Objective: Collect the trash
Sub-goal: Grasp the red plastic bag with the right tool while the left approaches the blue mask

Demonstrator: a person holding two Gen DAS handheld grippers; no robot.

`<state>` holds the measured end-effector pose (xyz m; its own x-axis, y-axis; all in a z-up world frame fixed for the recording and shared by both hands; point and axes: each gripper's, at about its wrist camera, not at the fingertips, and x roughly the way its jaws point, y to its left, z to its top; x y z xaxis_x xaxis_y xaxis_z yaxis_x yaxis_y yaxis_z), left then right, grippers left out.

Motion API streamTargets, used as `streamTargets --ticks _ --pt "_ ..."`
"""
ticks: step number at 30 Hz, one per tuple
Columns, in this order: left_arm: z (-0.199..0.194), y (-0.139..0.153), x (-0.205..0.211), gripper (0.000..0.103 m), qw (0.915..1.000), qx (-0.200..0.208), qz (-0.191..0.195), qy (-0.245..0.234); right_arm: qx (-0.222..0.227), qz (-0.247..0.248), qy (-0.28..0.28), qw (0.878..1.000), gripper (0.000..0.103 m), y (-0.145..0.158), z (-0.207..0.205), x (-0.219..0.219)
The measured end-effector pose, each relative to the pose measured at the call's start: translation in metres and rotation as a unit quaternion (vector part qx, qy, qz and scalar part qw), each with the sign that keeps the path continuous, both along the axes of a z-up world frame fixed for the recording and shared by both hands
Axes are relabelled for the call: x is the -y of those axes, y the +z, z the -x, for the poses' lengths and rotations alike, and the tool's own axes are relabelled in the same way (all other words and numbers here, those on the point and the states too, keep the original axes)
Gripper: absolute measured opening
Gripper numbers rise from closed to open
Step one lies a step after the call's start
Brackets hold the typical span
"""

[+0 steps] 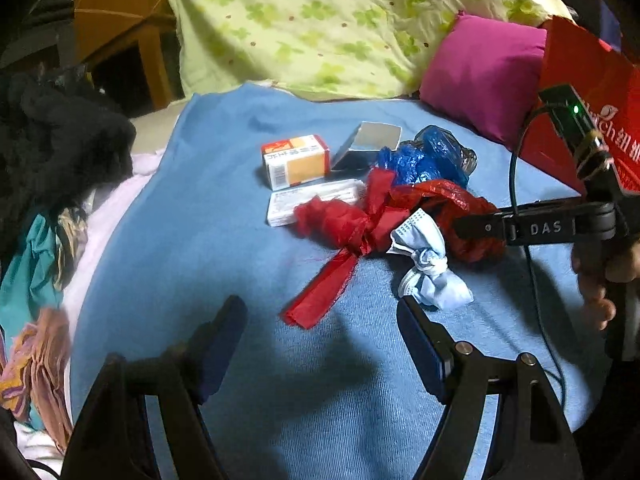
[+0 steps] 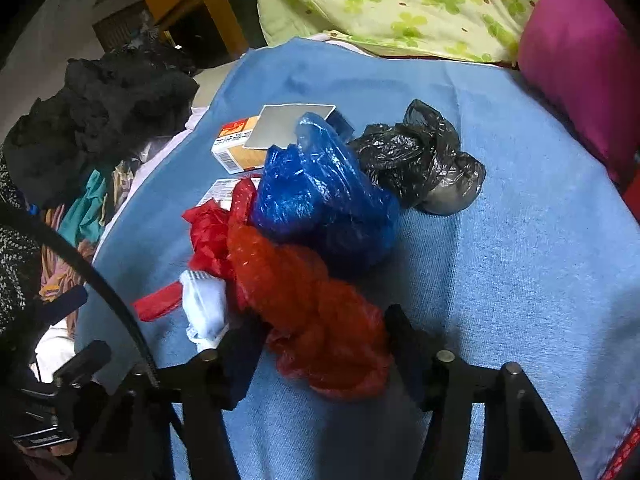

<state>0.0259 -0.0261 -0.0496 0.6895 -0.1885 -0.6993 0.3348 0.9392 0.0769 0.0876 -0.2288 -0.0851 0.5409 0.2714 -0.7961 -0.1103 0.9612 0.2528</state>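
Here, the trash lies in one heap on the blue blanket [image 1: 224,240], read left to right.

Far left: dark clothes [image 1: 60,148] piled at the left edge of both views, off the blanket.
Left gripper [image 1: 320,340]: lower middle of its own view, fingers spread apart, nothing between them, above bare blanket short of the heap.
Boxes: orange box [image 1: 296,160] and silver box [image 1: 366,144] side by side in the centre, a flat white packet [image 1: 316,200] just in front.
Red ribbon [image 1: 324,292]: trails from the heap toward the left gripper.
Face mask [image 1: 428,268]: knotted, right of the ribbon, just beyond the left gripper's right finger.
Bags: blue bag [image 2: 320,196] centre, black bag [image 2: 420,160] touching its right side, red bag [image 2: 316,312] in front.
Right gripper [image 2: 324,344]: fingers apart, either side of the red bag's near end, not clamped.
Red paper bag [image 1: 588,104]: upper right of the left view.
Risk: thin plastic may slip or tear; ribbon, mask and red bag overlap, so one pull could drag the others along.
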Motion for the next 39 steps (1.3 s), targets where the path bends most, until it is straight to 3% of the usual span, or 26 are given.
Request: streamTargets --ticks 3,11,19,31,35,39 --pt "0.003 -0.002 0.006 0.078 0.9998 0.017 -0.008 -0.010 -0.008 -0.010 -0.011 1.000 0.060 0.002 0.005 0.006" --pt "0.004 -0.015 0.022 0.078 0.9986 0.017 -0.045 -0.020 -0.011 -0.046 -0.059 0.997 0.060 0.020 0.029 0.048" --pt "0.001 -0.020 0.025 0.078 0.9982 0.009 -0.059 -0.011 -0.056 -0.036 -0.107 0.992 0.060 0.007 0.027 0.075" --pt "-0.003 -0.025 0.050 0.078 0.9971 -0.013 -0.075 -0.011 -0.063 -0.064 -0.130 0.987 0.063 0.005 0.028 0.103" --pt "-0.009 -0.025 0.059 0.079 0.9977 -0.030 -0.061 -0.008 -0.064 -0.070 -0.132 0.987 0.063 0.004 0.029 0.103" --pt "-0.019 -0.028 0.067 0.079 0.9973 -0.070 -0.022 -0.005 -0.064 -0.076 -0.133 0.986 0.063 0.003 0.027 0.102"
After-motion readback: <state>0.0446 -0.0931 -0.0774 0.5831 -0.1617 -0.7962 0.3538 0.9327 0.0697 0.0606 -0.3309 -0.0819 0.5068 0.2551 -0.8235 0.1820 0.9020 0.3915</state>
